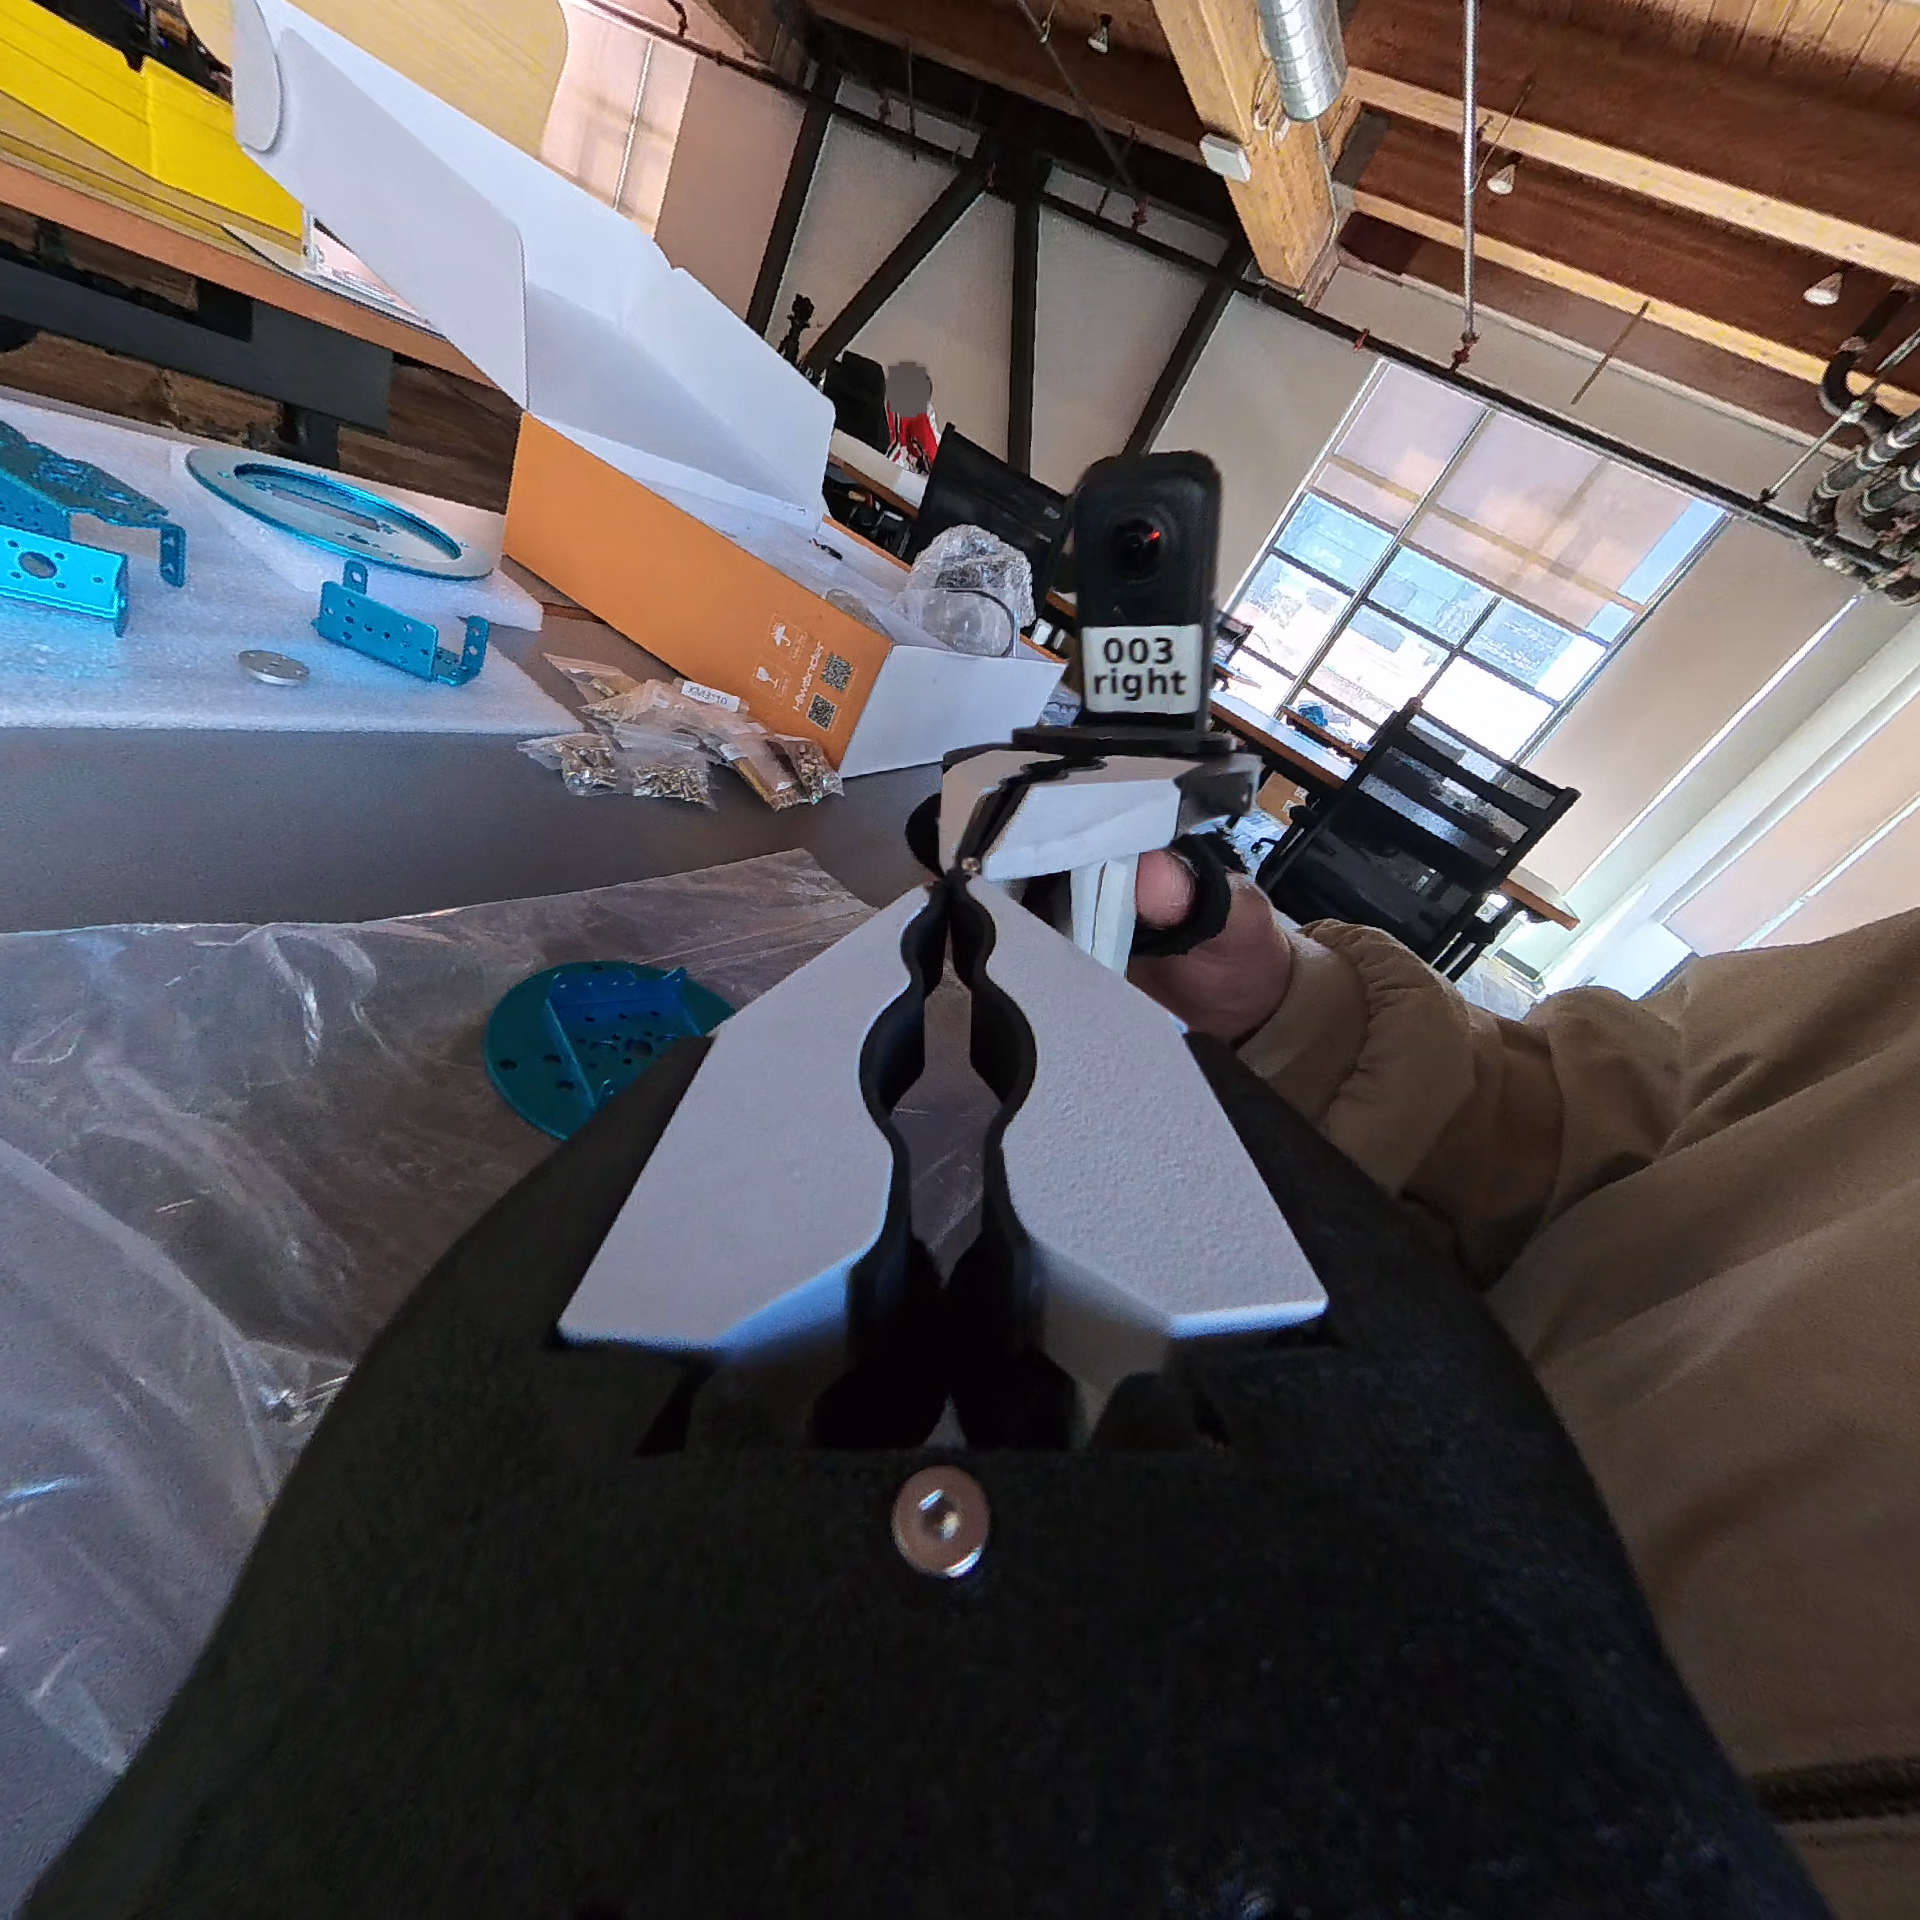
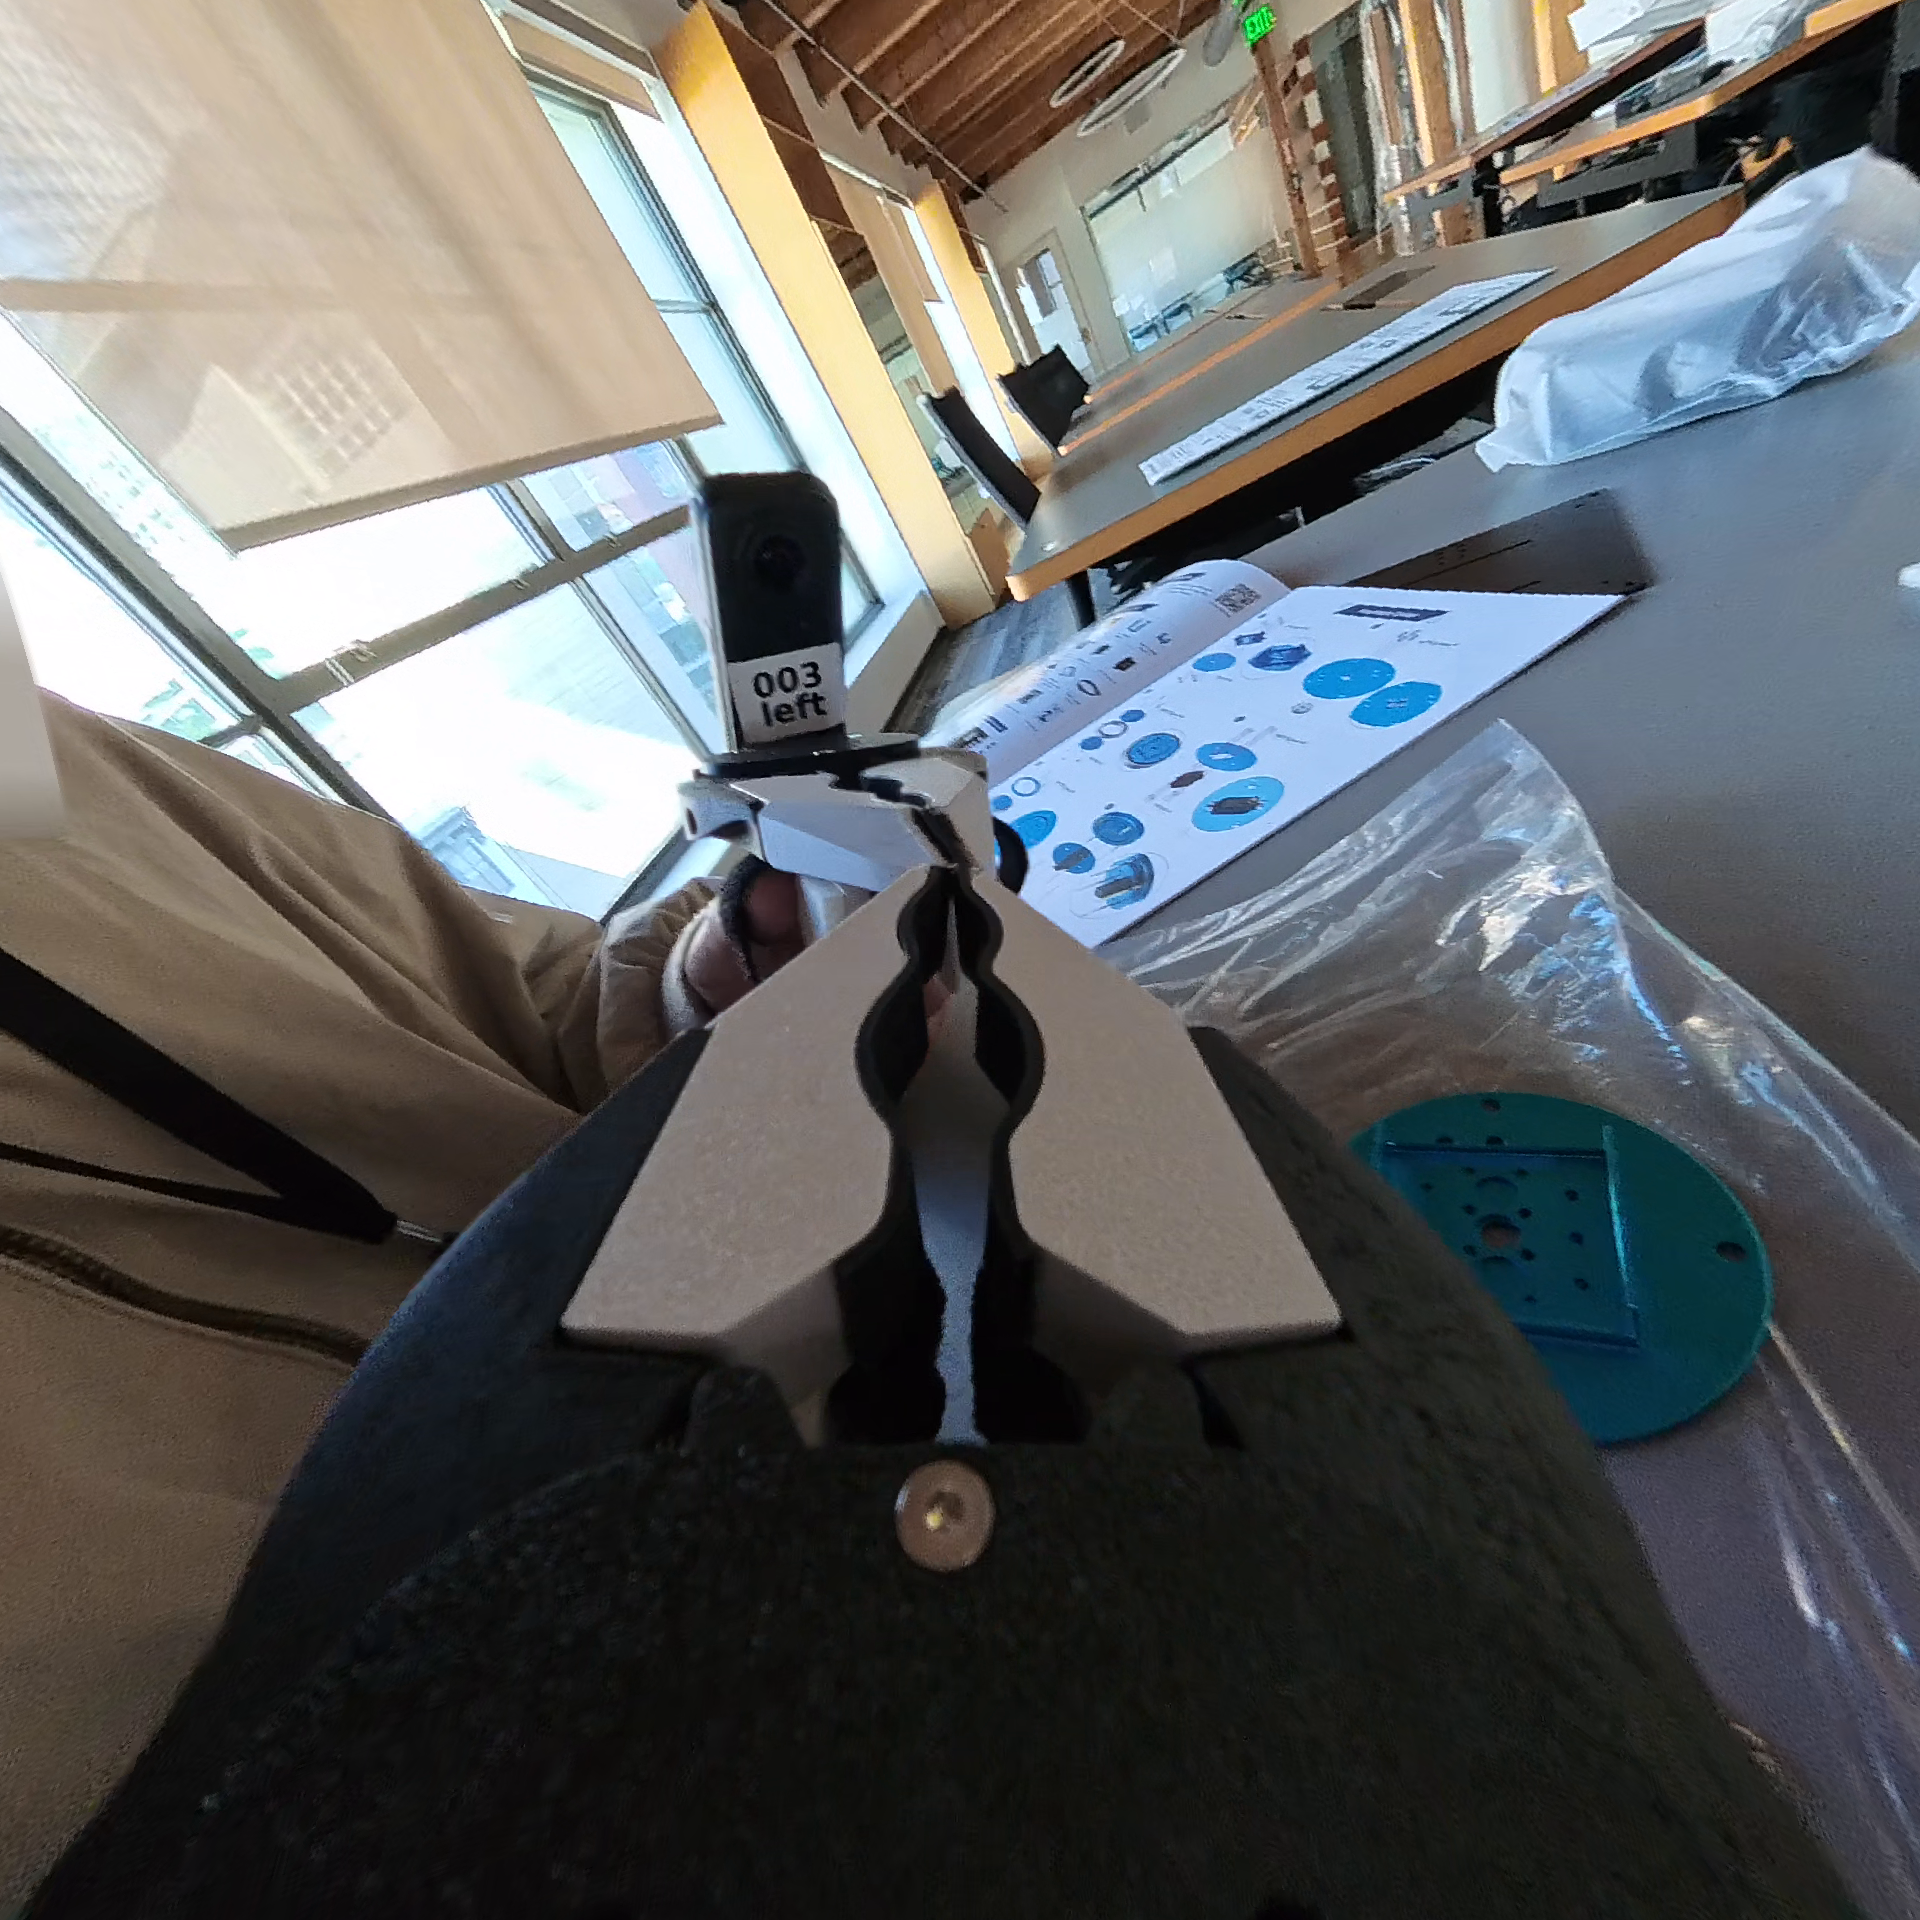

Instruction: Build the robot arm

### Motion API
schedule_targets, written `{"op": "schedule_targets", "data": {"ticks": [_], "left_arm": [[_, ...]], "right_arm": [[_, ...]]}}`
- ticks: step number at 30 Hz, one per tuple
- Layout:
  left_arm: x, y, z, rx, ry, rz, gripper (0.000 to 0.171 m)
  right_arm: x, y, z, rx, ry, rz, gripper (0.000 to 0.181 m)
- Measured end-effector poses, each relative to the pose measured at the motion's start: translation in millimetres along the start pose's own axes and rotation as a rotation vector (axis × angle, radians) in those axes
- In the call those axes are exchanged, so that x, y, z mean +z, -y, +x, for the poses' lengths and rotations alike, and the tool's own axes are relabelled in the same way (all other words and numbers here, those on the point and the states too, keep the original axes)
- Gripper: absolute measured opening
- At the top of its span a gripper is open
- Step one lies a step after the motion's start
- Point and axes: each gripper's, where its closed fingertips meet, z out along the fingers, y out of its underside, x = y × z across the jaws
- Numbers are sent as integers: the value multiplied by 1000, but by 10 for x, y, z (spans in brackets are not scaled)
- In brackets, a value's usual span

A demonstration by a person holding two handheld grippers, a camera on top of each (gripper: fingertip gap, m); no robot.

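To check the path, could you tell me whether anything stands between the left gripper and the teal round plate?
Nothing visible does. The teal round plate lies uncovered on the clear plastic sheet, left of the left gripper; the right gripper is straight ahead, tip to tip.

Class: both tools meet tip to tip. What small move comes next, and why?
Probably draw the left tool back slightly from the right tool: both look shut with tips touching, raised above the teal disc, so neither can grip anything until parted.

A round plate [image 1: 597, 1044] lies on plastic sheeting [image 1: 260, 1039] — behind it screw bags [image 1: 675, 753], then an open box [image 1: 727, 623].
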Motion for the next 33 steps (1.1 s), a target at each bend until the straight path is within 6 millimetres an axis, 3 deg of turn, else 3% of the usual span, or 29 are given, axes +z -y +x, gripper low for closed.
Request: {"op": "schedule_targets", "data": {"ticks": [8,15,20,23,25,28,33], "left_arm": [[6,-114,-62,79,33,-79,0],[-20,-287,-56,345,65,-238,0],[-25,-262,-48,500,102,-266,0],[-35,-186,-82,635,193,-233,12],[-36,-145,-51,707,226,-208,14],[-21,-125,52,741,200,-181,14],[4,-94,36,833,255,-169,14]], "right_arm": [[-1,-118,76,-81,-64,-77,0],[-3,-303,82,17,-5,-171,0],[-8,-212,60,242,97,-85,0],[-33,-76,23,447,232,29,0],[-34,-89,34,531,270,48,0],[-8,-95,-8,596,321,63,0],[53,-105,-70,623,346,68,0]]}}
